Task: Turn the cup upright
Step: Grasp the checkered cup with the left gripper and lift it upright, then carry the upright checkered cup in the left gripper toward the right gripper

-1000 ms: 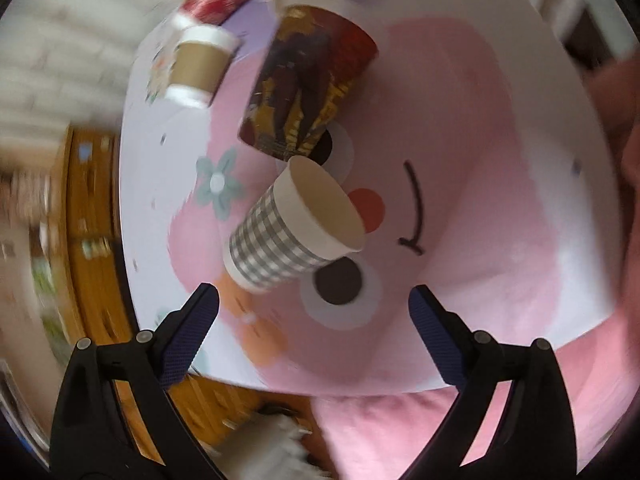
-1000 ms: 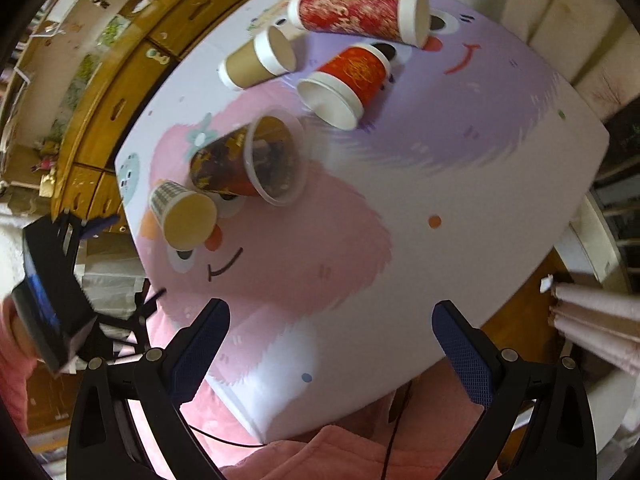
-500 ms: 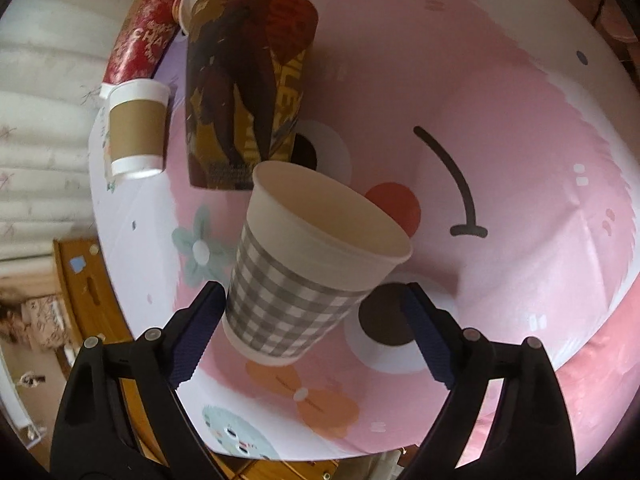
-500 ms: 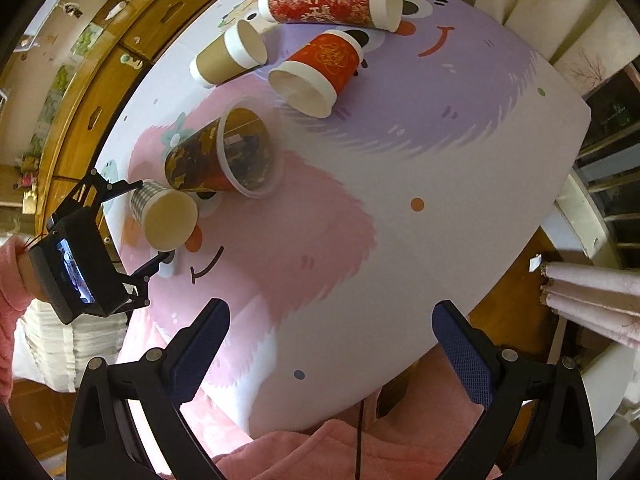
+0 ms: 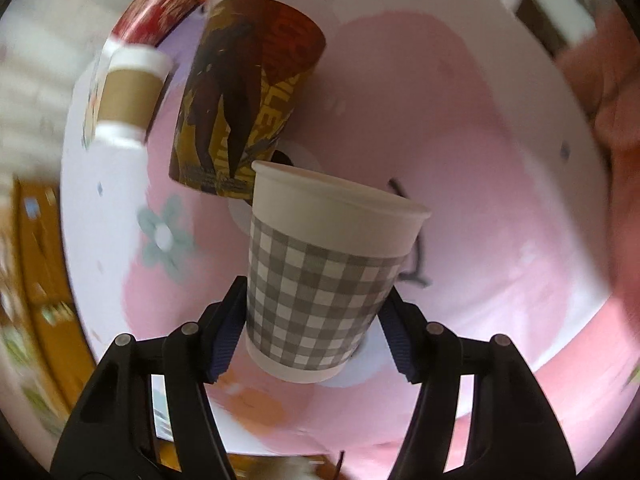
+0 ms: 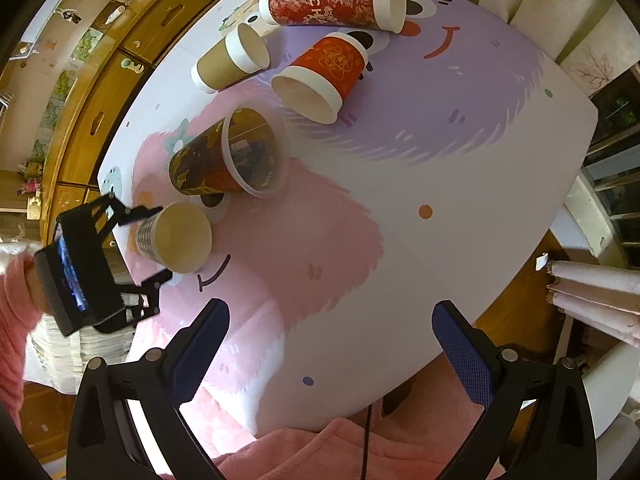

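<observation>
A grey-checked paper cup point(image 5: 320, 284) sits between the fingers of my left gripper point(image 5: 312, 332), which is shut on its lower body. The cup is lifted off the table, tilted with its mouth up and away from me. In the right wrist view the same cup point(image 6: 176, 236) shows at the left with my left gripper point(image 6: 150, 240) around it, mouth facing the camera. My right gripper point(image 6: 330, 344) is open and empty above the table's near edge.
Several other cups lie on their sides on the pink and purple table point(image 6: 400, 200): a dark printed cup point(image 6: 224, 160), a red cup point(image 6: 320, 76), a brown-sleeved cup point(image 6: 230, 62) and a long red patterned cup point(image 6: 332, 0). Wooden drawers point(image 6: 120, 80) stand beyond the table's left edge.
My left gripper moved in around the checked cup and shut on it. The cup has come off the table and turned toward upright. My right gripper stayed open and shifted only slightly.
</observation>
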Demonstrator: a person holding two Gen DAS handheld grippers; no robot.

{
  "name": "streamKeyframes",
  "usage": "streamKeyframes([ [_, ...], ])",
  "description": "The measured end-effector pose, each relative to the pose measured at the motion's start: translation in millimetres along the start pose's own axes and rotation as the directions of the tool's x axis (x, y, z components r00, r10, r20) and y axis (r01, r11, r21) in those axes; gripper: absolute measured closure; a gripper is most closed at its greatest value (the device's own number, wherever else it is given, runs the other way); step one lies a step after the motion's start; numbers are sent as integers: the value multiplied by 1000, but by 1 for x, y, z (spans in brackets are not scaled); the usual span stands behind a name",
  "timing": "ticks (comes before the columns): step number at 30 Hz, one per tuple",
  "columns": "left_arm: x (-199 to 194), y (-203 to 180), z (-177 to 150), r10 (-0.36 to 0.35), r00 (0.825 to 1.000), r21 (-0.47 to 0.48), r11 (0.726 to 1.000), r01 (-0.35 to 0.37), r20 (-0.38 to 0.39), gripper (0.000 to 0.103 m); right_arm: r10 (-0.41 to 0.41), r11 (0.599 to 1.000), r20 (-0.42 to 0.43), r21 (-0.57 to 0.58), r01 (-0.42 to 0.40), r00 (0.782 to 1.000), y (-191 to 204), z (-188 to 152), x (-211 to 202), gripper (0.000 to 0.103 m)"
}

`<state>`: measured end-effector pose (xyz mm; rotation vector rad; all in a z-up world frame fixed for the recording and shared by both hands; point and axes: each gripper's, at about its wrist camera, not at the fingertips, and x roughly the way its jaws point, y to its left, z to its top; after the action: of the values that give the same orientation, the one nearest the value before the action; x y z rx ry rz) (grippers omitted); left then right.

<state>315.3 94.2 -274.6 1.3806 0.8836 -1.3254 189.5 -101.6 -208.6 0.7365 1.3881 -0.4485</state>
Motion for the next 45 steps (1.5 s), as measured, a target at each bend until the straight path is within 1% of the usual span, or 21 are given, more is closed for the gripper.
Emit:
streamKeyframes([
  [2, -3, 1, 3, -38, 999, -96, 995, 38, 2, 43, 11, 1000, -7, 7, -11, 1000, -2, 2, 2, 0],
  [4, -6, 0, 4, -76, 997, -190, 979, 75, 4, 43, 27, 1000, -17, 10, -27, 1000, -3, 4, 4, 0],
  [7, -8, -5, 3, -100, 995, -328, 940, 95, -1, 44, 53, 999, -25, -3, -53, 998, -6, 8, 6, 0],
  [11, -6, -18, 1, -103, 994, -493, 866, 78, -24, 44, 85, 995, -42, -49, -87, 995, -10, 15, 6, 0],
  [14, -7, -29, 5, -101, 994, -610, 791, 56, -39, 44, 107, 989, -65, -99, -113, 992, -15, 23, 6, 0],
  [19, -15, -60, 10, -111, 992, -784, 621, 25, -56, 44, 135, 971, -112, -184, -154, 984, -24, 41, 5, 0],
  [23, -18, -88, 22, -119, 991, -886, 463, 9, -52, 44, 143, 948, -149, -263, -179, 978, -34, 53, 1, 0],
  [24, -20, -97, 27, -120, 992, -913, 407, 10, -42, 44, 148, 943, -159, -276, -188, 976, -37, 56, 0, 0],
  [25, -22, -110, 31, -116, 993, -929, 370, 9, -37, 44, 152, 937, -169, -289, -197, 974, -41, 59, -1, 0],
  [28, -24, -130, 44, -105, 994, -974, 225, 10, -14, 44, 156, 919, -191, -330, -214, 969, -52, 65, -5, 0],
  [30, -25, -139, 60, -94, 995, -992, 125, -1, -12, 44, 161, 907, -203, -355, -226, 966, -59, 69, -7, 0],
  [32, -25, -147, 67, -87, 996, -999, 36, 0, -3, 44, 166, 896, -213, -376, -237, 963, -66, 74, -10, 0],
  [33, -24, -152, 73, -83, 997, -1000, -21, 0, 1, 44, 166, 892, -216, -384, -240, 962, -69, 76, -10, 0],
  [34, -21, -151, 78, -84, 996, -998, -66, 3, 8, 44, 164, 887, -221, -393, -242, 961, -73, 79, -11, 0],
  [35, -18, -154, 82, -86, 996, -995, -101, 6, 15, 44, 164, 885, -225, -397, -245, 960, -75, 80, -10, 0],
  [36, -16, -155, 88, -91, 995, -989, -147, 12, 26, 44, 165, 883, -231, -399, -248, 959, -78, 80, -10, 0],
  [38, -13, -146, 93, -93, 994, -973, -227, 34, 57, 44, 164, 881, -241, -401, -252, 957, -86, 85, -10, 0],
  [40, -3, -135, 100, -96, 992, -960, -276, 55, 84, 44, 161, 881, -247, -401, -252, 956, -91, 89, -9, 0],
  [41, 0, -134, 108, -89, 991, -954, -292, 66, 96, 44, 159, 882, -250, -399, -251, 955, -95, 92, -7, 0],
  [42, 2, -132, 116, -82, 991, -951, -300, 73, 102, 44, 159, 883, -253, -396, -252, 954, -97, 94, -6, 0],
  [45, 7, -121, 140, -72, 991, -952, -293, 85, 111, 44, 154, 887, -262, -388, -250, 953, -107, 101, -3, 0],
])
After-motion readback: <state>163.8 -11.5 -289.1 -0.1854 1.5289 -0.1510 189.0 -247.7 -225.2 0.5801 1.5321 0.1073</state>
